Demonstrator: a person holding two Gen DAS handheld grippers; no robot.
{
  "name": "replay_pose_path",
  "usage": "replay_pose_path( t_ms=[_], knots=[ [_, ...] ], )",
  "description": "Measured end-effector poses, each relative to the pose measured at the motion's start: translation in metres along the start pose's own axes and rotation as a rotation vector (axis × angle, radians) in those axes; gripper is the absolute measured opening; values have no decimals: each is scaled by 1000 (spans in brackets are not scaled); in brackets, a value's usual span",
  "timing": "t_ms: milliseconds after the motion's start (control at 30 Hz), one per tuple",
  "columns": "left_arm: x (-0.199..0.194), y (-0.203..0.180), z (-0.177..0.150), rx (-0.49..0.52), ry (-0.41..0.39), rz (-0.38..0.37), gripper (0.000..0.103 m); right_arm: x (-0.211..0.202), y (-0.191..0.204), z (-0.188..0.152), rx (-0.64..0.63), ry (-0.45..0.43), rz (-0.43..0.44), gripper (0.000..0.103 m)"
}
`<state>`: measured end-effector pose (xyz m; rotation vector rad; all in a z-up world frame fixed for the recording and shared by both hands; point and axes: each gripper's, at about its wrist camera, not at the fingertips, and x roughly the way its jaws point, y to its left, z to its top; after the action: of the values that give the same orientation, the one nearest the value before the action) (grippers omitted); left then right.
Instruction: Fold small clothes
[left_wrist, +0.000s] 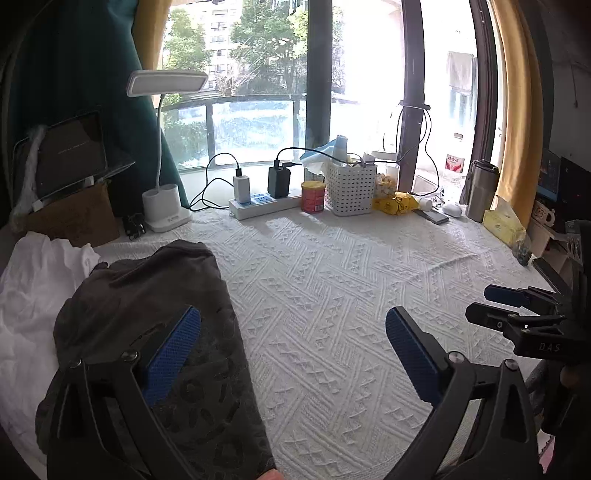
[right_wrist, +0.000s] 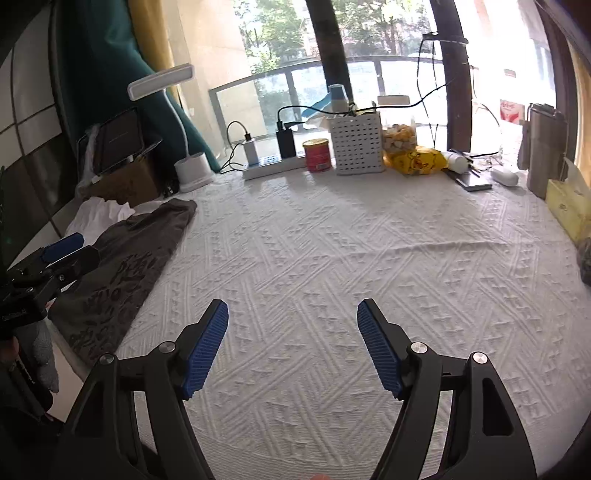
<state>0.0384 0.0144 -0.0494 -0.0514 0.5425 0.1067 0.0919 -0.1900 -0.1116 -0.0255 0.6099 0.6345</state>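
A folded dark brown garment (left_wrist: 155, 295) with a printed pattern lies at the left of the white textured cloth (left_wrist: 332, 280). A crumpled white garment (left_wrist: 33, 295) lies beside it, further left. My left gripper (left_wrist: 292, 312) is open and empty; its left finger (left_wrist: 173, 347) hangs over the brown garment's right edge, and I cannot tell whether it touches. My right gripper (right_wrist: 292, 304) is open and empty above bare cloth (right_wrist: 332, 240), to the right of the brown garment (right_wrist: 122, 273). Each gripper shows at the edge of the other's view: the right gripper (left_wrist: 491, 299) and the left gripper (right_wrist: 74, 247).
Along the window at the back stand a white desk lamp (left_wrist: 162, 206), a power strip with chargers (left_wrist: 258, 201), a red can (left_wrist: 313, 195), a white perforated basket (left_wrist: 351, 188), a yellow bag (left_wrist: 395, 203) and a steel flask (left_wrist: 480, 188). A yellow tissue box (left_wrist: 504, 225) sits right, a cardboard box (left_wrist: 74, 218) left.
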Motion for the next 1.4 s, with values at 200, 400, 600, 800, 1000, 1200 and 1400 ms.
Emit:
replay_pose_path(
  t_ms=[200, 400, 600, 800, 1000, 1200, 1400],
  knots=[
    [-5, -20, 19, 29, -55, -29, 100, -25, -24, 15, 12, -66, -71, 76],
    [-17, -27, 40, 74, -144, -5, 100, -49, -37, 32, 3, -122, -139, 76],
    [-38, -24, 62, 79, -240, 5, 100, -75, -35, 54, -24, -191, -179, 76],
    [-58, -20, 83, 116, -313, 79, 100, -102, -25, 78, -62, -268, -225, 76],
    [-79, -9, 99, 129, -409, 146, 102, -130, -7, 92, -81, -356, -247, 76],
    [-99, -4, 112, 144, -450, 136, 102, -147, 12, 107, -121, -398, -259, 76],
    [-125, 16, 120, 87, -485, 96, 102, -166, 34, 116, -159, -458, -257, 76]
  ],
)
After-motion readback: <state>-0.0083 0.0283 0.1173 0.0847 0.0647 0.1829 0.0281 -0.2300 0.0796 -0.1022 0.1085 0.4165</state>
